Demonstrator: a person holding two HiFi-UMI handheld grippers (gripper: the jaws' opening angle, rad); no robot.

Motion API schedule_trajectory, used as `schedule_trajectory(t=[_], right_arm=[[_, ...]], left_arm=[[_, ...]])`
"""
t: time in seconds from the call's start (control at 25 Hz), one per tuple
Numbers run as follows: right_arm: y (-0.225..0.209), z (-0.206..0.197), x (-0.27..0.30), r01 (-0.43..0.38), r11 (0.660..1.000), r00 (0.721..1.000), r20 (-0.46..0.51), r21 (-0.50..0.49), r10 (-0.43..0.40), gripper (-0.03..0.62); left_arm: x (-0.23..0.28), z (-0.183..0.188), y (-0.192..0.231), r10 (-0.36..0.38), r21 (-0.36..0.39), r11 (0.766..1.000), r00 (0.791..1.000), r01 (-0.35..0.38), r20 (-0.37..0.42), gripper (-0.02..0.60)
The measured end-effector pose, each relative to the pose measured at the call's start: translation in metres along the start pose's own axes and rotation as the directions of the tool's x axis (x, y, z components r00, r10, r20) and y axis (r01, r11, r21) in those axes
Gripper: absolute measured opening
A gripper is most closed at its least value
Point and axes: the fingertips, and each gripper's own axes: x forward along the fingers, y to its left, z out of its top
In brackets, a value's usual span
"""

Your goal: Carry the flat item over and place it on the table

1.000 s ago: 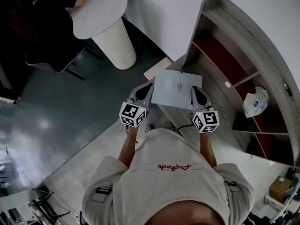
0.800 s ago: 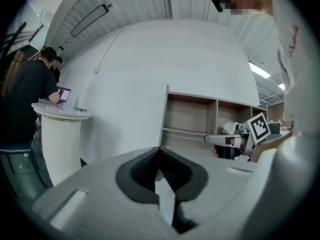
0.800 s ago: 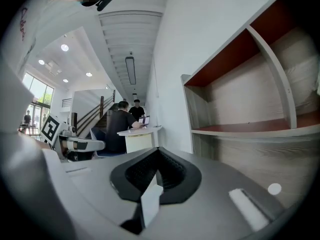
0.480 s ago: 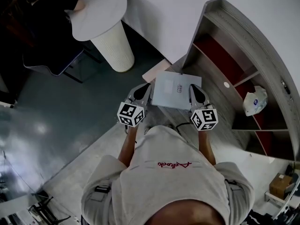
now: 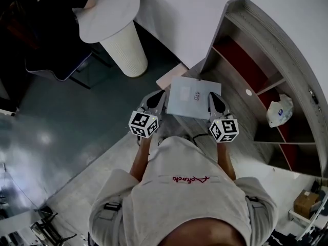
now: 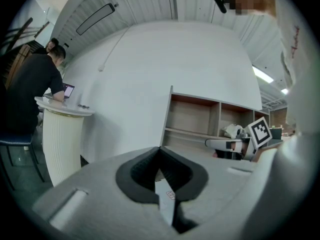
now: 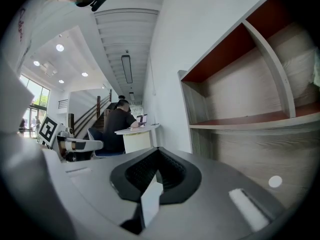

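A flat pale grey rectangular item (image 5: 193, 97) with a small printed mark is held level in front of the person, over the floor beside a shelf unit. My left gripper (image 5: 160, 97) is shut on its left edge and my right gripper (image 5: 213, 100) is shut on its right edge. In the left gripper view the flat item (image 6: 165, 201) shows edge-on between the dark pads, and the right gripper (image 6: 227, 144) appears across from it. In the right gripper view the flat item (image 7: 150, 199) is likewise clamped edge-on. A round white table (image 5: 108, 6) on a ribbed pedestal stands at the upper left.
A grey wooden shelf unit (image 5: 266, 60) with red inner panels stands at the right, with a white plastic bag (image 5: 279, 111) on a shelf. A person in dark clothes (image 5: 41, 4) sits at the round table with a laptop (image 6: 67, 90). A cardboard box (image 5: 306, 205) sits at the lower right.
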Motion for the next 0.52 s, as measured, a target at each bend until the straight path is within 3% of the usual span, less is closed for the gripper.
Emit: schedule_trajectory(t=[0.52], right_arm=[[0.001,-0.001,0.012,-0.014,1.000,1.000,-0.001,-0.002,0.014,0.005]], left_arm=[[0.011,-0.009,0.000,-0.018,-0.011,1.000,1.000,0.018,-0.016,0.000]])
